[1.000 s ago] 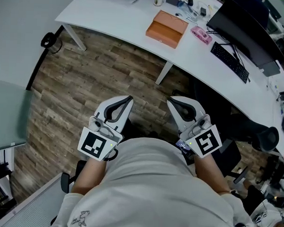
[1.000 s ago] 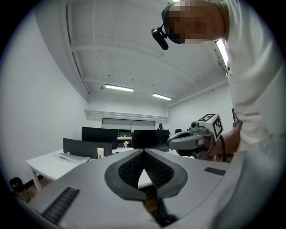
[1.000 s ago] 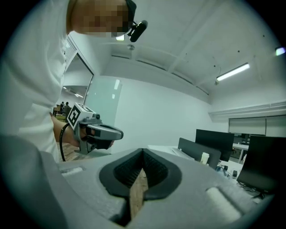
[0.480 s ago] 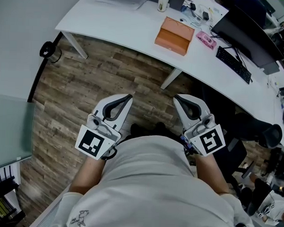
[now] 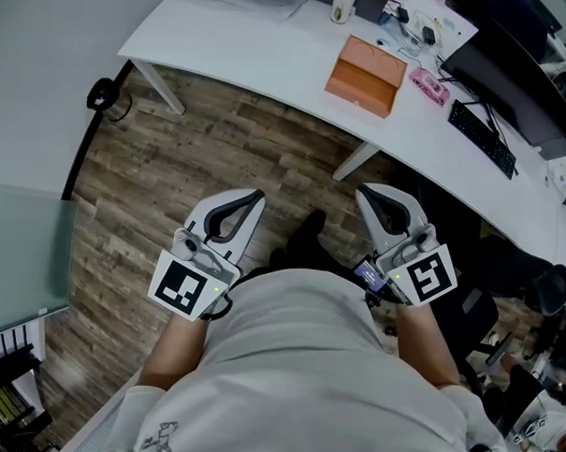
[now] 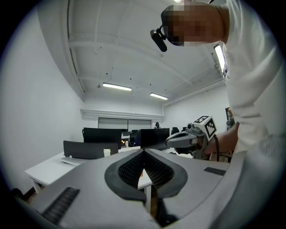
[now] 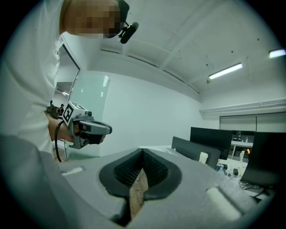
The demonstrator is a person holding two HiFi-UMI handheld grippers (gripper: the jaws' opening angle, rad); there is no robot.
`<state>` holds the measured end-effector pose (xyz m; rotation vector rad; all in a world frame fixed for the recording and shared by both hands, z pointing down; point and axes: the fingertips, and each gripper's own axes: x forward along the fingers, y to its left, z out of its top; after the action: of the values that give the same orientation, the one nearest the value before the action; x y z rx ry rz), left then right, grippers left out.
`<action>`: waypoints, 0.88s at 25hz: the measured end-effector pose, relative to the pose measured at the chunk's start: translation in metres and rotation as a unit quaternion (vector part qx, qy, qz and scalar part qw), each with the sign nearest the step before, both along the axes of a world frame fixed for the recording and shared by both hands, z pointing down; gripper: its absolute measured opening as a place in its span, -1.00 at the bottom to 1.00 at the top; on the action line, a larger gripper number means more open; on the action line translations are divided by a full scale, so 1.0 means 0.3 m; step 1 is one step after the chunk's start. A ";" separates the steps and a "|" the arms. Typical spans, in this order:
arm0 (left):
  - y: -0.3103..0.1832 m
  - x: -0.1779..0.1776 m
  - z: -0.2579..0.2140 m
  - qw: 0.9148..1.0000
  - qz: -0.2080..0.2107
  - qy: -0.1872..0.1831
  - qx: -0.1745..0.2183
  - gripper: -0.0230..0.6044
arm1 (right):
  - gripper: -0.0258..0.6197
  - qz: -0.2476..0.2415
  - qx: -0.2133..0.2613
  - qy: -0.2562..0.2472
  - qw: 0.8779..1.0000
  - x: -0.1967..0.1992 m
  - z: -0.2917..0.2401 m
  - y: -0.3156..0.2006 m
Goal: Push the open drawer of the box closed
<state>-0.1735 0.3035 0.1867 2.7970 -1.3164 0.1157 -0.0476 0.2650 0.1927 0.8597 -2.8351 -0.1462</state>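
Note:
An orange-brown box [image 5: 366,76] lies on the white desk [image 5: 244,41] at the top of the head view; whether its drawer stands open cannot be made out from here. Both grippers are held level in front of the person's body, over the wooden floor and well short of the desk. The left gripper [image 5: 250,198] is shut with nothing in it, its tips meeting [image 6: 144,154]. The right gripper [image 5: 373,194] is shut too, also empty [image 7: 142,154]. Each gripper shows in the other's view: the right one [image 6: 192,136], the left one [image 7: 87,129].
On the desk near the box are a pink item [image 5: 430,84], a cup [image 5: 343,5], a black keyboard [image 5: 484,135] and a monitor [image 5: 514,71]. A slanted desk leg [image 5: 356,161] stands ahead. A black office chair [image 5: 534,278] is at the right, a glass partition [image 5: 19,256] at the left.
The person has walked on: desk and box have slid right and slightly down in the head view. Both grippers keep the same shut pose before the body.

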 end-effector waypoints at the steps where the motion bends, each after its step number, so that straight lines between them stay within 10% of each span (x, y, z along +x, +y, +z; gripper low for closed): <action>1: -0.009 -0.002 0.002 1.000 0.001 -0.001 -0.002 -0.93 | -0.91 0.001 -0.001 -0.001 1.000 -0.002 0.002 -0.016; 22: -0.587 0.244 0.134 0.997 0.051 -0.011 -0.049 -0.93 | -0.91 0.047 -0.040 -0.009 0.998 0.244 0.131 -0.548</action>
<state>-0.1004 0.1275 0.2269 2.7874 -1.1383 0.2103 0.0256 0.1006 0.2322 0.9780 -2.7899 -0.0125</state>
